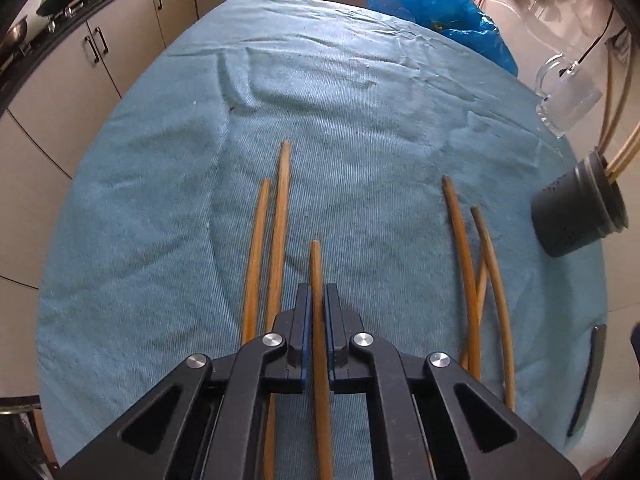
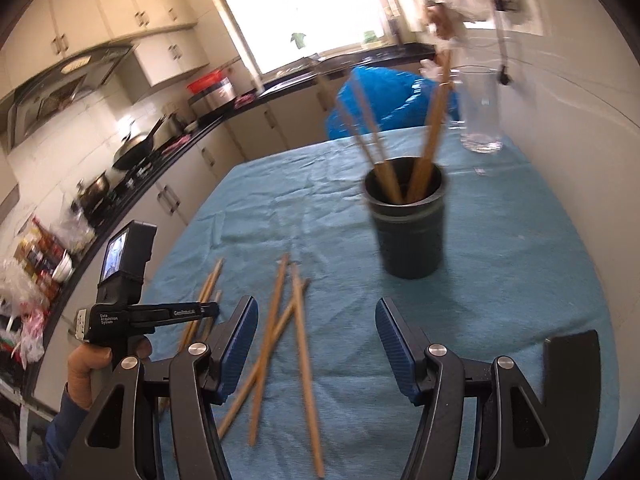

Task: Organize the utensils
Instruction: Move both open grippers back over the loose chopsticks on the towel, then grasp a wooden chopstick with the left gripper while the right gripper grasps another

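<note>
Gripping one chopstick (image 1: pixel 317 280) right now: the left gripper (image 1: pixel 318 300) has its blue pads clenched on it, with the stick running straight out between the fingers and still lying low over the blue cloth (image 1: pixel 160 200). Just to the left of that claw sit two more loose chopsticks (image 1: pixel 276 232), and off to its right there's a crossed bunch of three (image 1: pixel 476 280). The dark holder cup (image 2: pixel 408 224) is further right and ahead, already with a few chopsticks (image 2: pixel 428 140) standing in it. The right gripper (image 2: pixel 316 344) is spread wide with nothing in it, hovering over that crossed bunch, cup just ahead of it. So I'd say we're partway: some stowed, six-ish left including the held one.
</note>
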Tool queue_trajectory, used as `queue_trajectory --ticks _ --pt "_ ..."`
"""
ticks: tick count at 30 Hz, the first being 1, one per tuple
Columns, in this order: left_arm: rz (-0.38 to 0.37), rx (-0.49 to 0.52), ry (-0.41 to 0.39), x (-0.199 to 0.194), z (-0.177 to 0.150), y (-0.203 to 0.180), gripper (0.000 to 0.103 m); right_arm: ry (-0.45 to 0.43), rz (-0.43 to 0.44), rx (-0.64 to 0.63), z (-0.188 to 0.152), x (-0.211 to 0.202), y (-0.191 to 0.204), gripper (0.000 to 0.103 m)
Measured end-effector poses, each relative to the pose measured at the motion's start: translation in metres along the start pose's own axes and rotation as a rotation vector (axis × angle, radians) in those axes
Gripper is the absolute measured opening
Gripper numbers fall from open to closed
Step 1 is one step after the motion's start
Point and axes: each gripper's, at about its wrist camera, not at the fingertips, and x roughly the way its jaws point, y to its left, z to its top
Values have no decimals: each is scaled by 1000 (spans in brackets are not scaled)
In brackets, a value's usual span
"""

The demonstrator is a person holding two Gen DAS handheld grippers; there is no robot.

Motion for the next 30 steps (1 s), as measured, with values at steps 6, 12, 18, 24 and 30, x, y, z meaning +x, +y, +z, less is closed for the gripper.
queue_trajectory --ticks 6,12,18,24,30 --pt "-43 -11 2 -7 -18 14 5 144 52 -4 25 52 24 43" --pt "-64 11 -14 -16 -41 14 5 267 80 55 42 113 30 36" --pt "-97 17 -28 -19 -49 19 5 359 30 26 43 161 41 31" --pt "-133 14 -31 -19 -50 23 6 403 -54 13 45 191 36 31" --pt "-134 11 -26 -19 -50 23 6 425 -106 -45 49 210 43 27"
